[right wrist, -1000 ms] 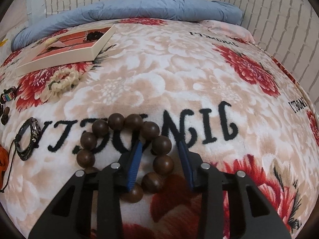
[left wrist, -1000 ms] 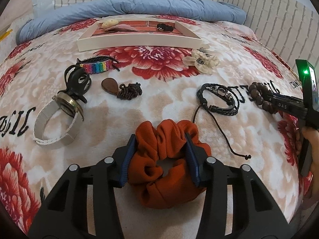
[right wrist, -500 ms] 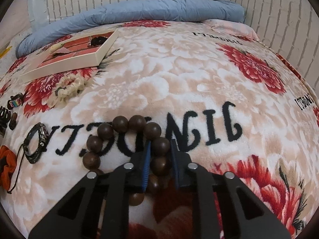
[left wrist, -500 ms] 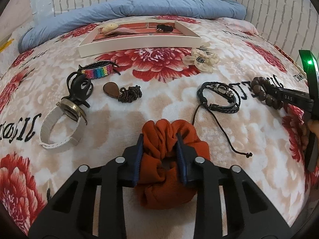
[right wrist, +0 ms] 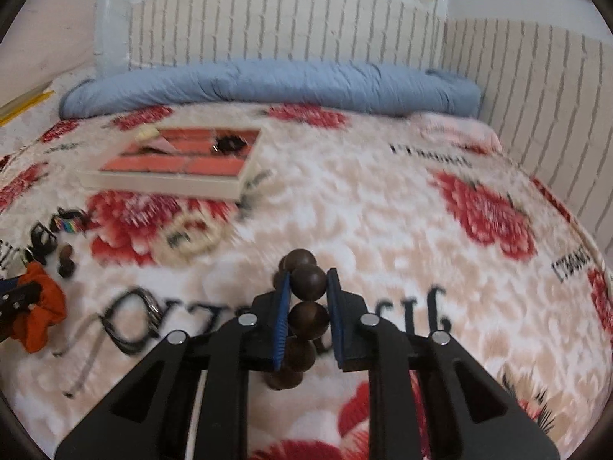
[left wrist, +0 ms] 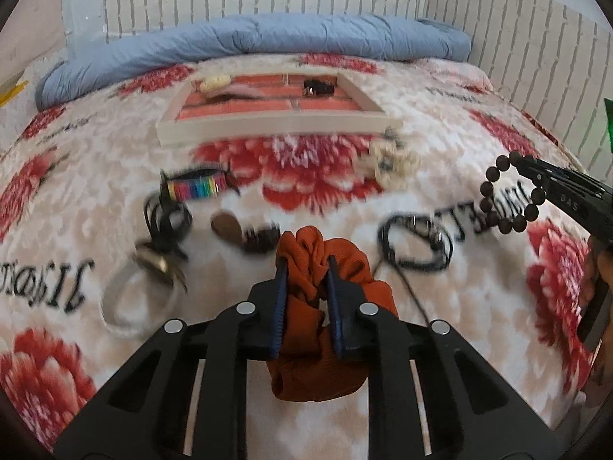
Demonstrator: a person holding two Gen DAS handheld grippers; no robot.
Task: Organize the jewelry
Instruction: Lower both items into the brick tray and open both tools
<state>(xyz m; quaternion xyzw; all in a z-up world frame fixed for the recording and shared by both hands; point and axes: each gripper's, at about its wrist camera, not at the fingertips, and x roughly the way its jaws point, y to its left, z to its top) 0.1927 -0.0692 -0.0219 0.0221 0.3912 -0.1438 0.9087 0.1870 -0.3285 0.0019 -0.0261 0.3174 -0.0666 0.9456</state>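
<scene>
My left gripper (left wrist: pixel 306 264) is shut on an orange scrunchie (left wrist: pixel 322 349) and holds it above the floral blanket. My right gripper (right wrist: pixel 306 276) is shut on a brown wooden bead bracelet (right wrist: pixel 304 283), lifted off the bed; the bracelet also shows hanging from it in the left wrist view (left wrist: pixel 509 195). A white jewelry tray (left wrist: pixel 276 124) with red compartments lies at the back, also in the right wrist view (right wrist: pixel 168 182); it holds a cream item, a pink item and a dark item.
On the blanket lie a rainbow bracelet (left wrist: pixel 195 188), a black claw clip (left wrist: pixel 166 218), a white-strap watch (left wrist: pixel 134 299), a brown pendant (left wrist: pixel 230 226), a black cord bracelet (left wrist: pixel 417 245) and a cream scrunchie (left wrist: pixel 394 161). A blue rolled duvet (left wrist: pixel 260 42) and brick wall lie behind.
Both grippers closed on their items, then rose off the blanket: the left with the scrunchie, the right with the bead bracelet.
</scene>
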